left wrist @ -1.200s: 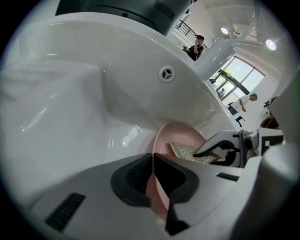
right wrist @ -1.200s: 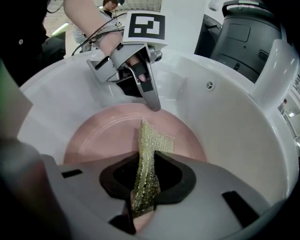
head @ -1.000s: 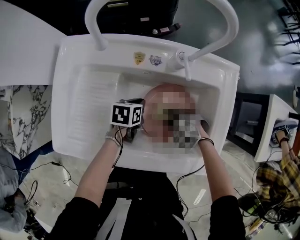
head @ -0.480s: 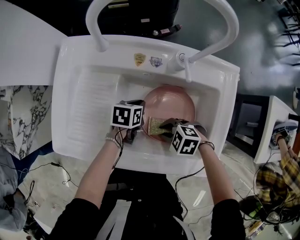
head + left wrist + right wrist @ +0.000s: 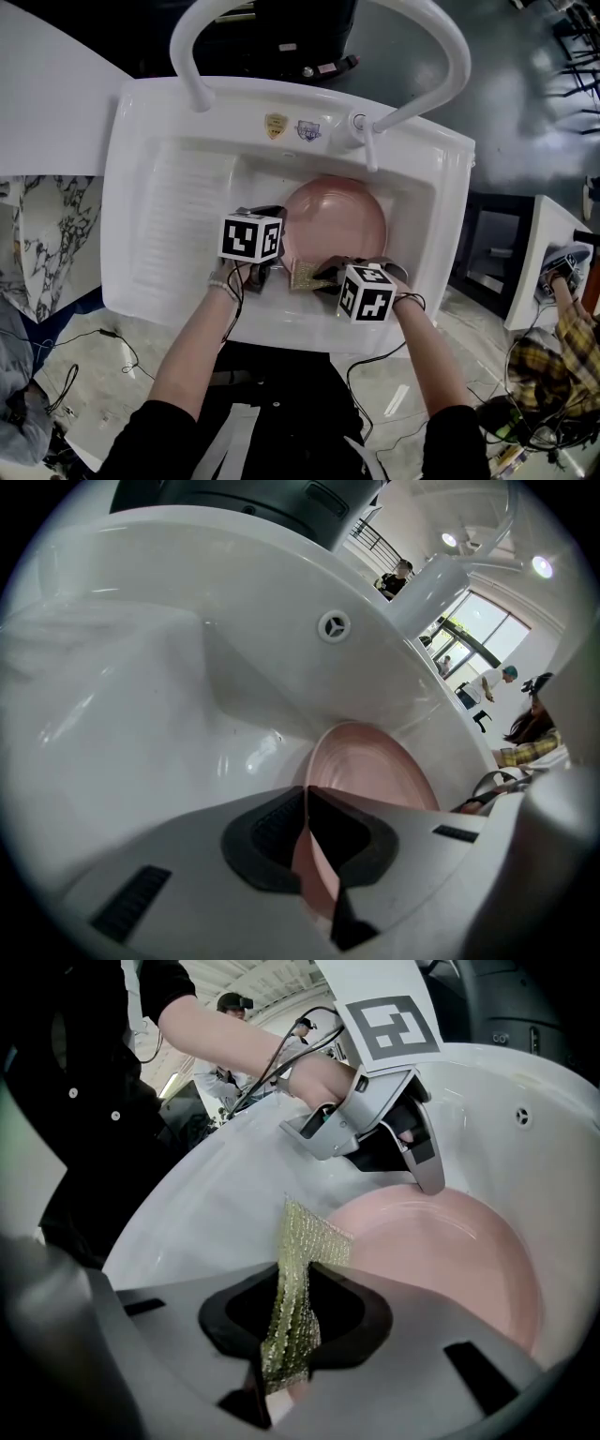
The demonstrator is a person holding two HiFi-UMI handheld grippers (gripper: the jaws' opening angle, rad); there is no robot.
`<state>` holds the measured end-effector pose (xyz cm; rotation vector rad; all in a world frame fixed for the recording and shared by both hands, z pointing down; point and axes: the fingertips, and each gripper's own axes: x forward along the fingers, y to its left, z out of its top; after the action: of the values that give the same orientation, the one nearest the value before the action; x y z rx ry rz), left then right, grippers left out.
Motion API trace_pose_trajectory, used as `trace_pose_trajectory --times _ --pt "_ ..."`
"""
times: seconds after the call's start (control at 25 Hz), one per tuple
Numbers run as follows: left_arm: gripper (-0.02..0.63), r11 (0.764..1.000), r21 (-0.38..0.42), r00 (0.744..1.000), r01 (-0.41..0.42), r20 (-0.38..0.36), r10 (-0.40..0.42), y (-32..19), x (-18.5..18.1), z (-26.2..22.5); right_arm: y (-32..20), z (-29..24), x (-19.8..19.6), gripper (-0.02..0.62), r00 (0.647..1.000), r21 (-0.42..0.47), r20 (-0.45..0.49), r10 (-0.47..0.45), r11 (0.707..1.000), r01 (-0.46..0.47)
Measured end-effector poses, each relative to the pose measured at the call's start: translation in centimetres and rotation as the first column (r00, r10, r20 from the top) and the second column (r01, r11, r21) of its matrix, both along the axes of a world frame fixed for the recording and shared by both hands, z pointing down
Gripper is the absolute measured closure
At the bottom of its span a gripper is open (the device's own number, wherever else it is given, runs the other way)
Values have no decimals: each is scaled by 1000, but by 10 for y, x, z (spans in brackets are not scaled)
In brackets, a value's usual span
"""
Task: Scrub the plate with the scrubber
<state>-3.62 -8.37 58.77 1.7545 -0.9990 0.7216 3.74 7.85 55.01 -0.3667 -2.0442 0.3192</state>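
Sink point(image 5: 127, 169): white, with a ridged draining surface point(image 5: 183, 225) in its left part and the basin in its right part.
Faucet point(image 5: 361, 127): sits on the sink's far edge, above the basin.
Stickers point(image 5: 275, 124): two small ones on the far edge, just left of the faucet.
Plate point(image 5: 336, 217): pink and round, in the basin between the far edge and the near edge. Its inside faces up toward the head view.
Left gripper point(image 5: 272, 255): comes in from the sink's near edge at the plate's left side.
Left jaws: nearly together, with only a thin gap, and pinched on the plate's left rim point(image 5: 314, 855). The rim runs edge-on between the dark pads in the left gripper view.
Right gripper point(image 5: 323, 274): comes in from the near edge, just right of the left gripper, and points toward the plate's near-left rim.
Right jaws: closed tight on the scrubber point(image 5: 305, 1251), which stands up as a thin sheet between the pads.
Scrubber point(image 5: 305, 274): a yellow-green mesh sheet at the plate's near-left rim, close to the sink's near edge. Its free end reaches over the rim; I cannot tell whether it touches the plate.
Hands: each arm reaches over the sink's near edge, and cables run from both wrists.
Bystander point(image 5: 553, 366): a person in a plaid sleeve stands beyond the sink's right end.
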Motion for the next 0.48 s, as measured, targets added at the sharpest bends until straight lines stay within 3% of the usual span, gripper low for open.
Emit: trace_pose_trajectory --times 0.16,0.28,0.36,0.48 --pt "589 1000 0 1000 4 -2 -4 1 0 1 0 -5 3 518 1000 30 17 -1 1000 1" --pt "589 1000 1 1000 5 -6 -5 1 0 0 -18 -14 6 520 992 42 49 115 992 -117" --pt "589 1000 2 1000 8 -10 -8 1 -1 0 -41 -17 10 520 974 93 62 219 970 -225" --pt "589 1000 0 1000 15 -19 -15 0 -1 -2 -85 -14 23 520 930 250 53 362 897 -364"
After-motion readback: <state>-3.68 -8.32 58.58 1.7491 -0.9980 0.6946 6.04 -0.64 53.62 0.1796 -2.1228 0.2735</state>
